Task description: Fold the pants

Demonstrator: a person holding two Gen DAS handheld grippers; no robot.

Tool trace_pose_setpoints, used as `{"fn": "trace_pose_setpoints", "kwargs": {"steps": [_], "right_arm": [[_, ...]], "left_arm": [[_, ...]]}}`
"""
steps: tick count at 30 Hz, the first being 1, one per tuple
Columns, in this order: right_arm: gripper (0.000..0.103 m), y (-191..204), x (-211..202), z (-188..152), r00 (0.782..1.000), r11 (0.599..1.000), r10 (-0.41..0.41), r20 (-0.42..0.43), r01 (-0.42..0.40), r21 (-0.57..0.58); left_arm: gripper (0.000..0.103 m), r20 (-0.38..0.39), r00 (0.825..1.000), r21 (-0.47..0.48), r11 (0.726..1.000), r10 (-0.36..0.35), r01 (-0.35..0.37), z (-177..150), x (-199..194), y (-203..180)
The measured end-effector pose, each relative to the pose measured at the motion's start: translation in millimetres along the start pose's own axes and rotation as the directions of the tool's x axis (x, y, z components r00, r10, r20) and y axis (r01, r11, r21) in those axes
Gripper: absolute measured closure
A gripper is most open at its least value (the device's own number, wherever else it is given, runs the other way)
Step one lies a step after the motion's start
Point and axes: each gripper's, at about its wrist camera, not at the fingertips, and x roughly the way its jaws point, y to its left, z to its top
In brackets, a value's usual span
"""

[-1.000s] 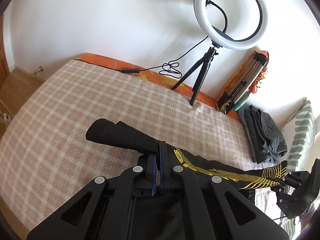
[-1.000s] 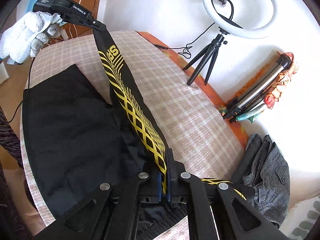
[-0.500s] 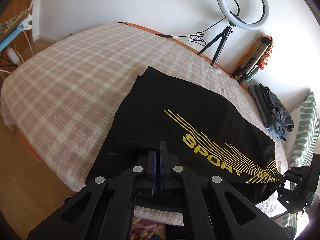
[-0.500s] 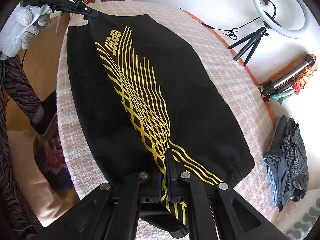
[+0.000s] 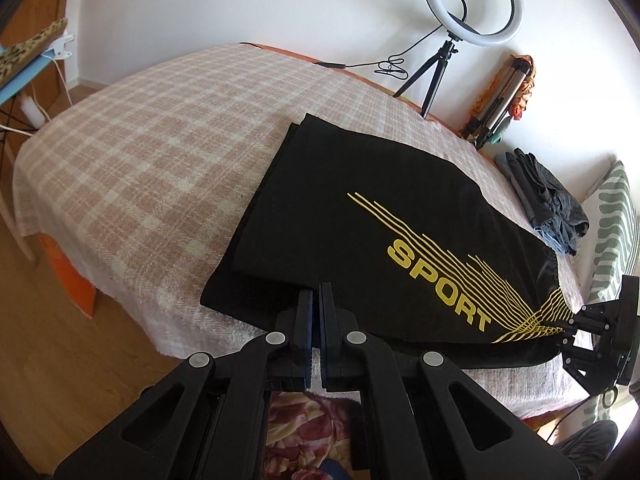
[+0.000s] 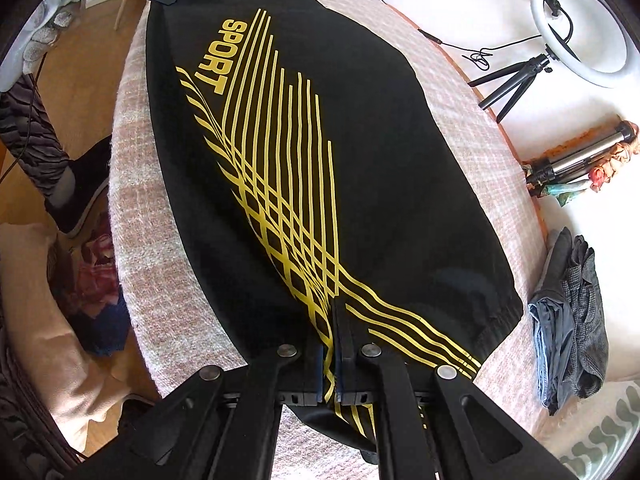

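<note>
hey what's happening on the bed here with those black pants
A person is folding black pants with a yellow SPORT print on a plaid-covered bed, a handheld gripper in each hand. The left gripper and the right gripper are each shut on the near edge of the cloth. The pants lie doubled over and flat on the bedspread, so one fold looks laid down but not yet released. A pile of other clothes sits beside them.

I list black pants (image 5: pixel 360 216) printed with yellow stripes and the yellow word SPORT. Blanket (image 5: pixel 152 132): pink-and-cream check. Grippers: left gripper (image 5: pixel 315 304) black, right gripper (image 6: pixel 335 320) black. Ring light (image 5: pixel 472 2): white on a black stand. Pillow (image 5: pixel 612 216): white with green wavy stripes. Folded clothes (image 6: pixel 576 312): grey and blue.
</note>
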Motion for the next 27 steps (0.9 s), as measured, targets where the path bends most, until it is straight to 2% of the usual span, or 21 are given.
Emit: {"fn": "trace_pose_setpoints", "kwargs": {"steps": [7, 12, 13, 16, 19, 22, 24, 25, 27], "right_arm": [[0.102, -1.6, -2.1, -2.8, 1.0, 0.999, 0.004, 0.023, -0.005, 0.053], [0.101, 1.6, -2.7, -4.6, 0.999, 0.998, -0.017, 0.029, 0.015, 0.055], [0.101, 1.3, -2.5, -4.5, 0.999, 0.998, -0.017, 0.03, 0.016, 0.058], [0.101, 1.3, -3.7, -4.9, 0.999, 0.998, -0.014, 0.034, 0.012, 0.056], [0.102, 10.8, -4.7, -8.2, 0.999, 0.999, -0.035, 0.028, 0.035, -0.003], [0.101, 9.5, -6.2, -7.2, 1.0, 1.0, -0.029, 0.011, 0.029, 0.007], [0.087, 7.6, -12.2, -5.1, 0.999, 0.999, -0.032, -0.004, 0.032, 0.019], [0.071, 6.5, -19.7, -3.8, 1.0, 0.999, -0.028, 0.014, 0.028, 0.031], [0.067, 4.6, -36.4, 3.0, 0.998, 0.998, 0.006, 0.063, -0.01, 0.063]], "left_arm": [[0.102, -0.018, 1.0, 0.065, 0.998, 0.025, -0.024, -17.8, -5.4, -2.7], [0.101, 0.013, 0.999, 0.075, 0.997, 0.032, -0.033, -4.5, -27.5, 6.6], [0.1, 0.011, 0.999, 0.073, 0.997, 0.031, -0.032, 0.1, -29.5, 9.3], [0.076, 0.014, 0.998, 0.064, 0.996, 0.056, -0.056, 15.3, -30.6, 15.1], [0.076, 0.02, 0.998, 0.065, 0.996, 0.055, -0.057, 32.5, -28.8, 18.3], [0.076, 0.031, 0.998, 0.07, 0.996, 0.054, -0.056, 52.8, -26.0, 20.8], [0.076, 0.035, 0.999, 0.064, 0.997, 0.041, -0.043, 70.1, -24.4, 24.8], [0.076, 0.038, 0.999, 0.067, 0.997, 0.039, -0.042, 78.9, -23.7, 26.0], [0.076, 0.042, 0.999, 0.085, 0.996, 0.031, -0.035, 96.8, -21.8, 26.7]]}}
